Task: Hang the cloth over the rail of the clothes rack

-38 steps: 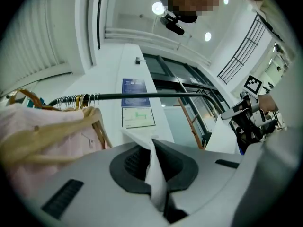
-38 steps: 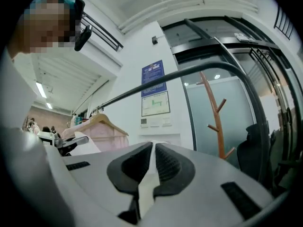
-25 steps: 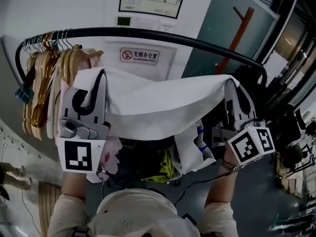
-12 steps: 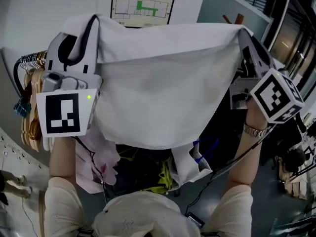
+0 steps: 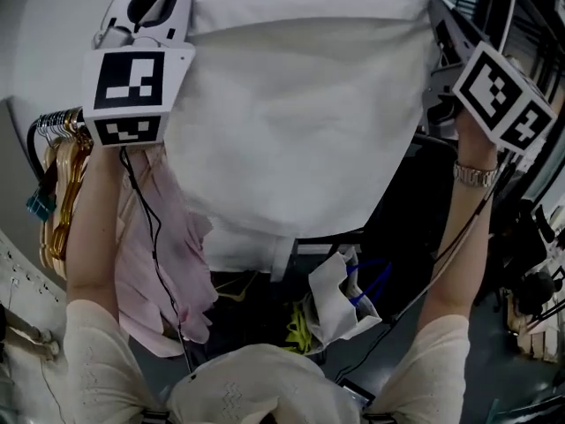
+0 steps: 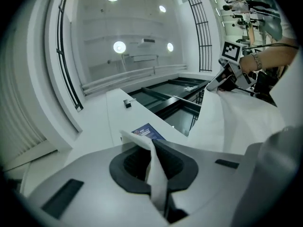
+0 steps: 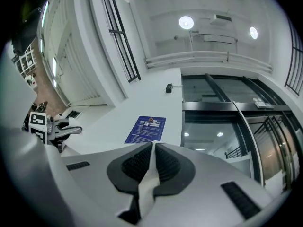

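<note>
As we look along the left gripper (image 6: 152, 148), we see its jaws all but closed, w/ a thin fold of the white cloth (image 6: 154, 179) nipped btwn the dark pads and poking out past the tips. The right gripper (image 7: 153, 148) reads the same: jaws nearly together, a strip of cloth clamped btwn the ribbed pads. Both tools grip fabric & nothing else.

In the head view we have the cloth stretched wide btwn the two grippers, one top corner in each, high at the top of the frame. It hangs as a broad sheet, top edge fairly taut, lower edge sagging in a curve. It covers most of the clothes rack behind. We can't tell whether it touches the rail (image 5: 33, 135), of which only the curved black end shows at left, below the left marker cube (image 5: 130, 82). Wooden hangers (image 5: 57, 193) bunch on that end, & a pink garment (image 5: 168, 263) hangs just beside them, partly under the cloth's left edge. The right marker cube (image 5: 503, 95) sits by the cloth's upper right corner, w/ a wristwatch (image 5: 475, 175) on the arm below it.
</note>
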Tool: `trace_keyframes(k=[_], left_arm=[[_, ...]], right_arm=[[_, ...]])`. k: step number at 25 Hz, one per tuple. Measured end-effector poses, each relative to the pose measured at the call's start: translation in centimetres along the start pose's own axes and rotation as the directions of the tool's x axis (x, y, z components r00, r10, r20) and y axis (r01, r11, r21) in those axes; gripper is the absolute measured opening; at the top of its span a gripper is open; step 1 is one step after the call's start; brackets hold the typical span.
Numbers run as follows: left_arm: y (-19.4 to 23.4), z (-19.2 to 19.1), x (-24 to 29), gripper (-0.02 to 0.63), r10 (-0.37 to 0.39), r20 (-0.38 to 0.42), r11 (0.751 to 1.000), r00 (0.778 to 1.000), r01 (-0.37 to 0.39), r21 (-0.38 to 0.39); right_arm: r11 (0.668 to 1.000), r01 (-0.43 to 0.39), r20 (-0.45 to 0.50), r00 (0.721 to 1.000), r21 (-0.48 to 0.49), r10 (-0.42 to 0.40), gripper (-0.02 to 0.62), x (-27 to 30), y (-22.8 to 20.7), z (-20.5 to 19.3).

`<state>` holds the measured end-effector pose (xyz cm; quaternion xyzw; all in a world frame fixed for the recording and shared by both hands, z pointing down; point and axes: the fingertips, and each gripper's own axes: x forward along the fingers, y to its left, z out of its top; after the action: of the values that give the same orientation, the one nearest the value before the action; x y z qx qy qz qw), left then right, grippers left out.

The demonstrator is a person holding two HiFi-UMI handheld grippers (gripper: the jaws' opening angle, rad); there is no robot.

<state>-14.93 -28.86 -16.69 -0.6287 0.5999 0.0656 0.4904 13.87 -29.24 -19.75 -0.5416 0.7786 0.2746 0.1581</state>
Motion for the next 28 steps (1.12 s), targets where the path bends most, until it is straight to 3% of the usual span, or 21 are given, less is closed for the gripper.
trace_keyframes(k=[3,6,14,19,22,25,28], left_arm=[[-0.7,-2.7,1.8,0.015,-0.049,-0.094,0.999,0.994,0.048,-0.004],[-1.8,-5.9,3.1,0.015,-0.1,-0.213,0.994,0.972,0.104,0.01],[-4.5,-10.0,4.0,0.015,-0.1,-0.381,0.963,0.919,0.186,0.197],[-5.9,-10.7,4.1,0.015,-0.139,-0.448,0.93,0.883,0.273,0.248],[-7.2,-11.6,3.8,0.015,-0.162,-0.504,0.896,0.849,0.341,0.286],[-7.8,-12.3,3.7,0.015,-0.134,-0.545,0.867,0.827,0.365,0.341],[-8.5,-13.3,3.4,0.015,-0.106,-0.605,0.836,0.789,0.4,0.375]], right_arm=[[1.0,-0.019,-0.042,0.999,-0.002,0.019,0.021,1.9,-0.4,-1.9],[0.999,-0.054,-0.101,0.993,-0.004,0.053,0.021,3.8,-0.4,-4.8],[0.98,-0.199,-0.203,0.961,-0.024,0.19,0.021,7.0,-0.3,-9.5],[0.951,-0.308,-0.326,0.9,-0.01,0.288,0.028,7.3,-0.5,-13.2],[0.939,-0.344,-0.403,0.862,-0.022,0.306,0.081,7.1,-0.6,-15.4],[0.918,-0.394,-0.45,0.828,-0.042,0.335,0.089,6.7,-0.6,-16.2],[0.876,-0.478,-0.496,0.778,-0.068,0.386,0.089,5.8,-0.6,-16.8]])
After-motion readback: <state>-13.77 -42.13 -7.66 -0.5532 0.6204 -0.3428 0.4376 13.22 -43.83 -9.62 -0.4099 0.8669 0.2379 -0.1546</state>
